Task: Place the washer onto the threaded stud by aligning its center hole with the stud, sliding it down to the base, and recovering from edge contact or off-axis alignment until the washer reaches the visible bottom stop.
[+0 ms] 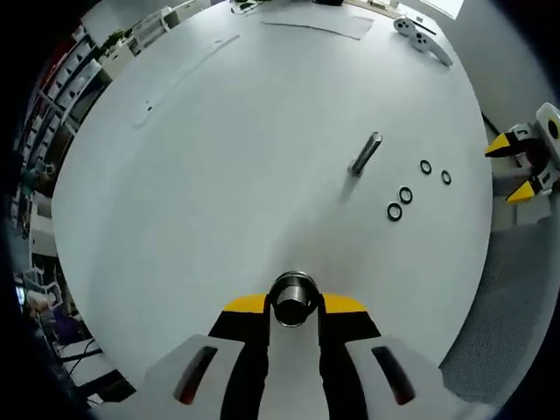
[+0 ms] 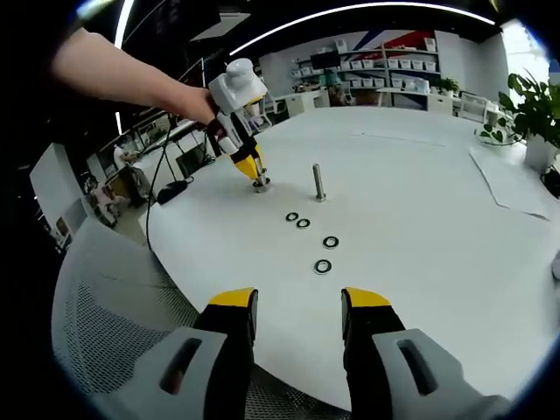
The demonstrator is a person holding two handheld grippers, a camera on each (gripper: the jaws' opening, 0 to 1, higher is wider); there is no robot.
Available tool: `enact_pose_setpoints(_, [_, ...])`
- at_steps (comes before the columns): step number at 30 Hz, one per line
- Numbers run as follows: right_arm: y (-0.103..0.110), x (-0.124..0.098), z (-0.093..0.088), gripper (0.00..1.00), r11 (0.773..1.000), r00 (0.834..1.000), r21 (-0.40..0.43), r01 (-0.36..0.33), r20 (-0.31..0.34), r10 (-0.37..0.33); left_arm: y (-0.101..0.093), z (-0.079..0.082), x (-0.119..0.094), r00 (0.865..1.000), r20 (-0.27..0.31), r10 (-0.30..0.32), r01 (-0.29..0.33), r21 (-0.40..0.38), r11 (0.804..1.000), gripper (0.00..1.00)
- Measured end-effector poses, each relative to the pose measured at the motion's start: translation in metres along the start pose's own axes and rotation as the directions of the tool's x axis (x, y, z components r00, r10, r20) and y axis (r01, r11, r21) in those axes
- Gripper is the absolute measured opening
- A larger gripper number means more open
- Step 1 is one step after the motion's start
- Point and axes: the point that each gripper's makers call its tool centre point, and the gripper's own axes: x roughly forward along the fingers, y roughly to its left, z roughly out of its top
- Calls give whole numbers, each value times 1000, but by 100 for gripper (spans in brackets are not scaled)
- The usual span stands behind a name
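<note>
Left gripper (image 1: 295, 304) clamps a metal threaded part (image 1: 294, 299); right gripper (image 2: 297, 302) gapes empty.
The stud (image 2: 319, 183) stands upright mid-table (image 2: 420, 210); four black washers (image 2: 323, 266) lie flat beside it, toward the near edge.

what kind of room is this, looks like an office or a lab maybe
Probably an open workshop or lab-style office. A large round white table holds a loose upright metal stud and small black ring washers; white shelving with storage bins lines the back wall, and a leafy potted plant stands at the table's edge.
</note>
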Motion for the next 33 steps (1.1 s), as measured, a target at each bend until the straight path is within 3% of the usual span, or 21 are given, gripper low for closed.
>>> enact_pose_setpoints(8, [0,0,0,41,1000,1000,-2,2,-1,-2,0,-2,13,1000,-18,6,-6,13,1000,18])
enact_pose_setpoints(17, [0,0,0,41,1000,1000,-1,3,-1,-3,3,-6,13,1000,12,19,-18,-97,995,21])
enact_pose_setpoints(21, [1,1,0,41,1000,1000,-3,0,-3,0,3,-2,7,992,96,80,-68,-125,990,36])
enact_pose_setpoints(30, [2,1,-1,40,1000,1000,-4,-8,-11,8,-3,-22,-16,971,199,132,-91,-202,975,34])
enact_pose_setpoints(33, [2,1,-2,40,1000,1000,-6,-10,-14,10,-9,-29,-24,958,249,144,-77,-262,962,34])
